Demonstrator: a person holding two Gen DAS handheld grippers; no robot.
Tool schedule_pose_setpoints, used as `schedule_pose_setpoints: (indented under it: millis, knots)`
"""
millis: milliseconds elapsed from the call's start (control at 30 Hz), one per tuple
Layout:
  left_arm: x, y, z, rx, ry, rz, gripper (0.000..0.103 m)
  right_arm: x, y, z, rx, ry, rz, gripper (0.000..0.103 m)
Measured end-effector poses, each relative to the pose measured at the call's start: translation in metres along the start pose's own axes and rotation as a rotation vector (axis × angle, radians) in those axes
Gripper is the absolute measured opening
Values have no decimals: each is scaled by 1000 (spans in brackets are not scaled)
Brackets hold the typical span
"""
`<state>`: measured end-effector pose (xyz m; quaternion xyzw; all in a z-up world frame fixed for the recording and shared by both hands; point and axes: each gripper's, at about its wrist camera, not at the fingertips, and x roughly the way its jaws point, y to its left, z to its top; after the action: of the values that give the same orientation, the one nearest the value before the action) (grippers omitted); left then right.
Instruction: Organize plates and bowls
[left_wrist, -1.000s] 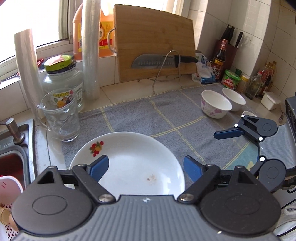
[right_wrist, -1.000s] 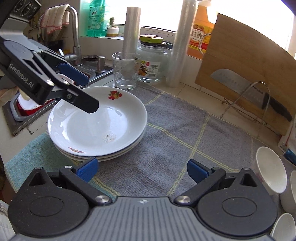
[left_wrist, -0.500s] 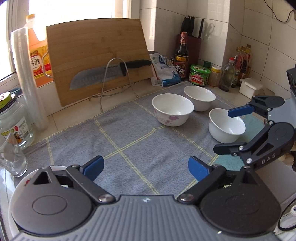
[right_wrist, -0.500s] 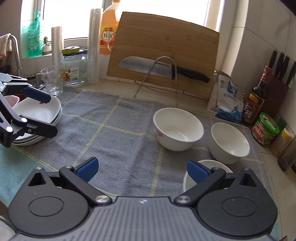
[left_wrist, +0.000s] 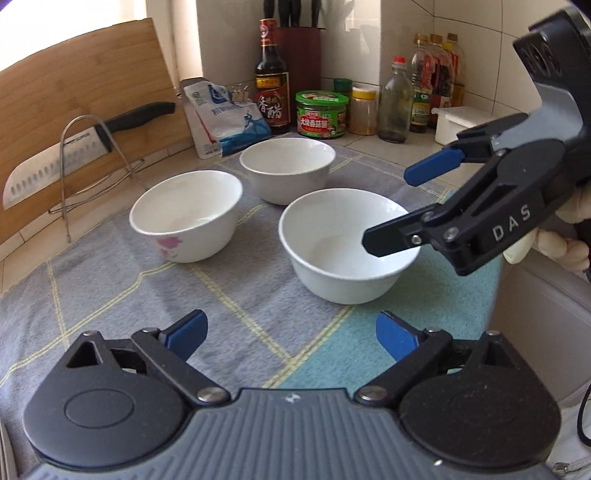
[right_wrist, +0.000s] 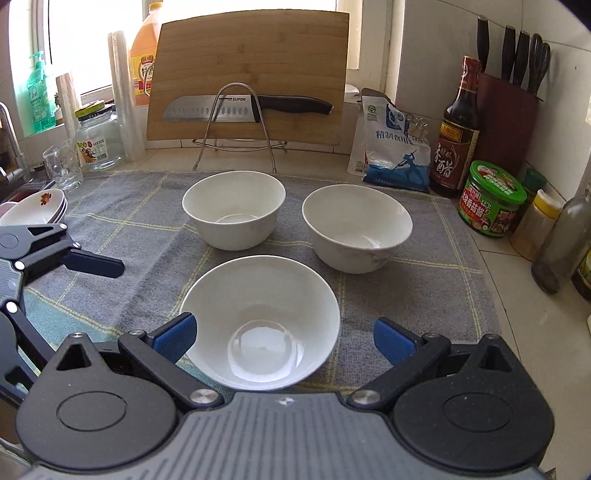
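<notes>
While both hand-held grippers are gaping wide and empty, the right hand-held gripper (right_wrist: 282, 338) is straddling the nearest bowl (right_wrist: 260, 321) (pads not touching). The left hand-held gripper (left_wrist: 291, 332) is hovering at its nine o'clock.

From the right gripper's camera, the near rim of the closest bowl (right_wrist: 260, 317) is hidden behind the tool's own body, and the stacked plates (right_wrist: 35, 206) far to its left are cut by the picture's edge. From the left gripper's camera, the gloved hand (left_wrist: 546, 236) holding the other tool runs off the right edge, and that tool's lower finger (left_wrist: 391, 236) covers part of the nearest bowl's rim.
</notes>
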<state>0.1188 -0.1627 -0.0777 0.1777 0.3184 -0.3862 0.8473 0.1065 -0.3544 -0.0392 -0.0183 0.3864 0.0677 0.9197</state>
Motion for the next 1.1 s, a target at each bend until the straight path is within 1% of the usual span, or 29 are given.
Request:
schedule_pose_setpoints:
  millis: [167, 200, 300, 367, 433, 500, 533, 833, 900, 1100]
  knots:
    - [17, -26, 8, 39, -12, 31, 97, 9, -14, -2, -9, 11, 75, 103]
    - [20, -29, 9, 39, -10, 33, 96, 11, -16, -1, -9, 13, 88, 102]
    - [27, -34, 12, 30, -17, 40, 93, 14, -20, -1, -17, 13, 125, 96]
    - [30, -35, 15, 17, -21, 40, 91, 17, -23, 0, -16, 23, 151, 88]
    - [31, -37, 15, 13, -25, 40, 90, 21, -26, 1, -19, 36, 180, 82]
    - [32, -41, 15, 17, -26, 40, 86, 24, -27, 2, -24, 47, 204, 79]
    - [32, -42, 16, 19, -28, 43, 86, 26, -28, 2, -27, 52, 211, 77]
    - [33, -48, 17, 27, -40, 49, 83, 34, -38, 6, -9, 61, 263, 72]
    - [32, -50, 17, 34, -42, 50, 81, 34, -39, 6, 0, 61, 271, 72]
    - [31, -50, 17, 31, -40, 48, 81, 34, -42, 7, 12, 70, 289, 72]
